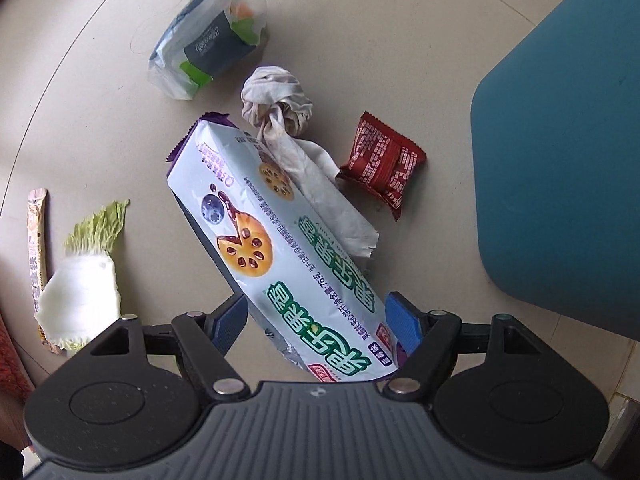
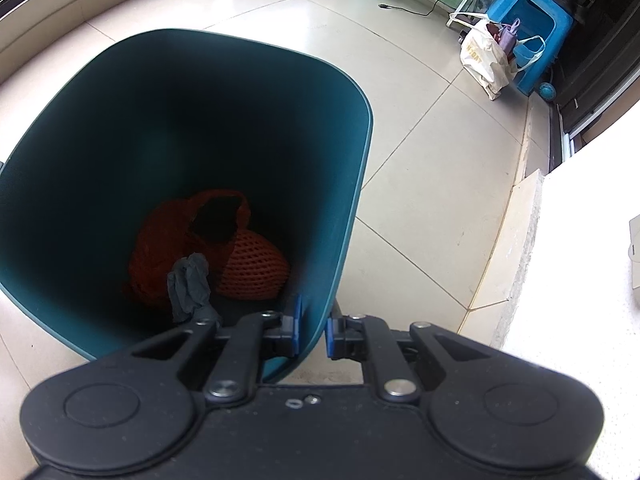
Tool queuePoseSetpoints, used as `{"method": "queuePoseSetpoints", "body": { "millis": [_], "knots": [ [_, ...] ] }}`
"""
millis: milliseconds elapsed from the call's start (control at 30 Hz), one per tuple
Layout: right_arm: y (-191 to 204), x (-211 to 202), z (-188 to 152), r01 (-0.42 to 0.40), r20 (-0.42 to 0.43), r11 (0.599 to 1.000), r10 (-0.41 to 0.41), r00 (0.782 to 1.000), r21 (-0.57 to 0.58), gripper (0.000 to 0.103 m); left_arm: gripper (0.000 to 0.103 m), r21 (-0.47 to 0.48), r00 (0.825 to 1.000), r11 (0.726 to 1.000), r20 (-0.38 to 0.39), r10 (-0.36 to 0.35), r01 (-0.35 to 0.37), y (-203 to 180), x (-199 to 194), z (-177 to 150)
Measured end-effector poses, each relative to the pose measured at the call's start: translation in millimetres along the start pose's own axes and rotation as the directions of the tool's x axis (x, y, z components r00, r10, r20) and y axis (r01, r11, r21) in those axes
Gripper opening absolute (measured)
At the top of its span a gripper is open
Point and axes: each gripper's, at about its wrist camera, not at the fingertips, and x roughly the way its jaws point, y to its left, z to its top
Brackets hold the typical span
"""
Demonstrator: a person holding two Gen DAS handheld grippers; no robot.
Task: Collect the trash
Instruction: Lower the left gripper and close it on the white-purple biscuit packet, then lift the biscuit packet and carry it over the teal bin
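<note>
Left gripper: your left gripper [image 1: 316, 320] points down at the floor with its jaws wide apart. The near end of the biscuit packet [image 1: 276, 248] lies between the blue pads [image 1: 402, 320]. You cannot tell from this view whether either pad touches the packet; the jaws have not closed on it.

Biscuit packet: a long pale wrapper with purple ends and biscuit pictures, lying slantwise on the tiled floor [image 1: 100, 80]. Its far end points toward the clear bag.

Paper wad: a crumpled grey-white tissue [image 1: 280, 100] lies at the packet's far end, and its long tail runs along the packet's right side, touching it.

Red wrapper: a small dark red snack wrapper [image 1: 380, 160] lies just beside the tissue tail, between it and the bin.

Clear bag: a clear plastic bag [image 1: 208, 40] with dark and green packaging inside lies beyond the tissue, apart from it.

Cabbage leaf: a white and green leaf [image 1: 84, 280] lies well to the left of the packet, touching a thin stick sachet [image 1: 36, 240] at its outer side.

Bin: the teal bin [image 1: 560, 160] stands at the right of the litter.

Right gripper: your right gripper [image 2: 314, 330] is nearly shut, clamped on the near wall of the bin [image 2: 352, 200], one pad inside and one outside.

Bin contents: an orange net bag [image 2: 252, 264] and a grey glove [image 2: 188, 284] lie at the bottom.

Beyond the bin: a white carrier bag [image 2: 484, 60] leans against a blue stool [image 2: 528, 12] near the far wall.
</note>
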Motion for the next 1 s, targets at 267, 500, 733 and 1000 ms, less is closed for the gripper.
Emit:
{"method": "queuePoseSetpoints", "body": {
  "millis": [267, 500, 733, 1000],
  "knots": [
    [1, 0, 1, 0.009, 0.001, 1.000, -0.009, 1.000, -0.016, 0.011, 0.079, 0.004, 1.000, 1.000, 0.008, 0.018, -0.018, -2, 15, 1],
    [3, -1, 0, 0.015, 0.004, 1.000, -0.015, 1.000, -0.017, 0.011, 0.057, -0.065, 0.999, 0.998, 0.041, -0.011, 0.014, 12, 2, -7],
    [5, -1, -2, 0.021, 0.007, 1.000, -0.021, 1.000, -0.017, 0.011, 0.037, -0.064, 0.992, 0.996, 0.100, 0.072, -0.066, 18, -17, -16],
    [4, -3, -3, 0.022, 0.015, 1.000, -0.022, 1.000, -0.015, 0.011, 0.035, -0.055, 0.986, 0.993, 0.125, 0.115, -0.109, 24, -55, -18]
  ]
}}
